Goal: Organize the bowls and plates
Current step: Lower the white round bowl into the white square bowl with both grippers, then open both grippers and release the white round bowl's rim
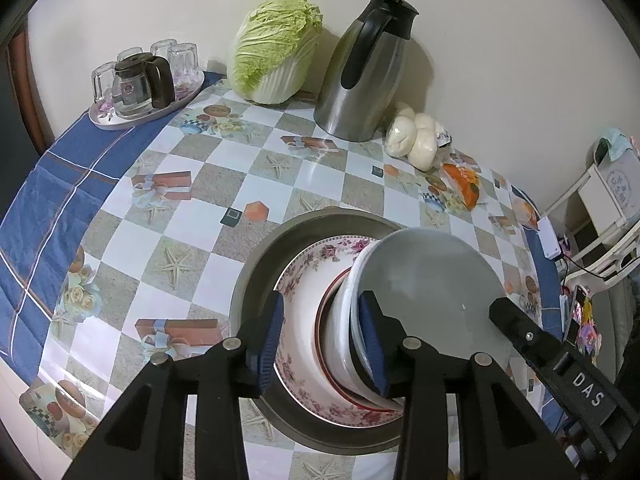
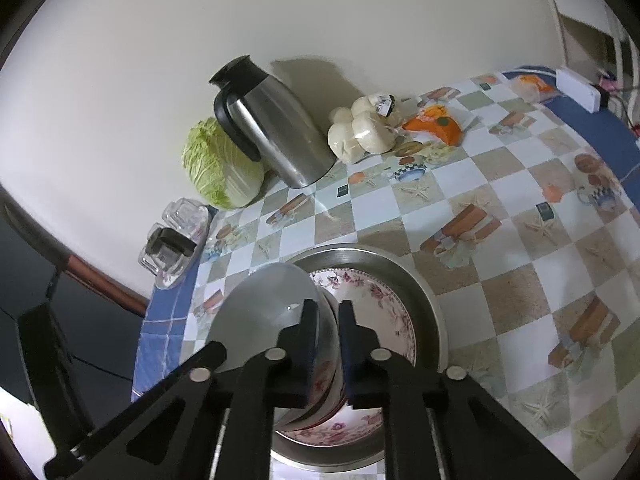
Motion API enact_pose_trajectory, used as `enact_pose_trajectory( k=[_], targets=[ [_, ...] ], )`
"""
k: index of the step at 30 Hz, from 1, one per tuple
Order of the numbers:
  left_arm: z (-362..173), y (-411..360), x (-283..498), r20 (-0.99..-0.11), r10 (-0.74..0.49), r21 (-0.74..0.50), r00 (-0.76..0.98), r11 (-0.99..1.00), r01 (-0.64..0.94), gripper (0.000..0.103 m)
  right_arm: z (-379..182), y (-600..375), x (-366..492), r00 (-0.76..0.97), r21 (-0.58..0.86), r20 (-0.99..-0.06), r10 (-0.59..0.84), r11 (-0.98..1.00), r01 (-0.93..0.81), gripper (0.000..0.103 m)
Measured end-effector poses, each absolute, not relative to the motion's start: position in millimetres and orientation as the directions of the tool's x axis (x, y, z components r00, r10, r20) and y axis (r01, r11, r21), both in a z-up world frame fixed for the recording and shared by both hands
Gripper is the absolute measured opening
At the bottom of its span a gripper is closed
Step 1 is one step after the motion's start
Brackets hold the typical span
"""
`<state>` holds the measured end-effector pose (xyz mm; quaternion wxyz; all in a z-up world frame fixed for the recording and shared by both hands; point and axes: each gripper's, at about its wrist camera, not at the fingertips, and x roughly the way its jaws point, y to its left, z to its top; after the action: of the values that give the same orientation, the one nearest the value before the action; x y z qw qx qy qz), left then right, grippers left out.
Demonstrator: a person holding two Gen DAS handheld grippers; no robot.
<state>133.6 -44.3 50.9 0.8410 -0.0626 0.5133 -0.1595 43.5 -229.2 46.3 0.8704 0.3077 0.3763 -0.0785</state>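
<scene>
A round metal tray (image 1: 256, 264) on the checked tablecloth holds a floral-rimmed plate (image 1: 304, 264). Several stacked dishes, a red-rimmed one (image 1: 326, 316), a white one and a grey bowl (image 1: 432, 280), stand tilted on edge on the floral plate. My left gripper (image 1: 324, 344) is open, its blue pads either side of the white stack's left part. My right gripper (image 2: 328, 344) is shut on the rim of the grey bowl (image 2: 260, 312); its black finger (image 1: 516, 324) shows in the left wrist view. The tray (image 2: 428, 296) and floral plate (image 2: 384, 300) lie beneath it.
Along the wall stand a napa cabbage (image 1: 276, 48), a steel thermos jug (image 1: 364, 76), bagged white buns (image 1: 416, 136) and an orange packet (image 1: 464, 184). A tray of glasses with a glass pot (image 1: 144, 80) sits far left. A white rack (image 1: 608, 200) stands off the table's right.
</scene>
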Motion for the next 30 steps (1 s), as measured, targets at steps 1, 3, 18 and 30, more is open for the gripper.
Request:
enact_pose_trajectory(
  k=[1, 3, 18, 30],
  targets=[
    [50.8, -44.1, 133.8, -0.843, -0.335, -0.272, 0.421, 0.941, 0.203, 0.040, 45.8, -228.1, 44.1, 0.702, 0.469, -0.707, 0.090, 0.803, 0.369, 0.009],
    [50.9, -44.5, 134.0, -0.843, -0.334, -0.271, 0.422, 0.941, 0.203, 0.040, 43.6, -229.2, 44.5, 0.698, 0.472, -0.709, 0.096, 0.801, 0.369, 0.009],
    [58.7, -37.0, 132.4, -0.834, -0.327, -0.276, 0.444, 0.945, 0.178, 0.067, 55.3, -216.2, 43.0, 0.681, 0.360, -0.731, 0.025, 0.863, 0.355, 0.059],
    [58.8, -18.9, 129.2, -0.837, -0.285, -0.257, 0.467, 0.959, 0.124, 0.086, 58.5, -207.1, 36.5, 0.685, 0.279, -0.728, -0.029, 0.901, 0.334, 0.097]
  ],
)
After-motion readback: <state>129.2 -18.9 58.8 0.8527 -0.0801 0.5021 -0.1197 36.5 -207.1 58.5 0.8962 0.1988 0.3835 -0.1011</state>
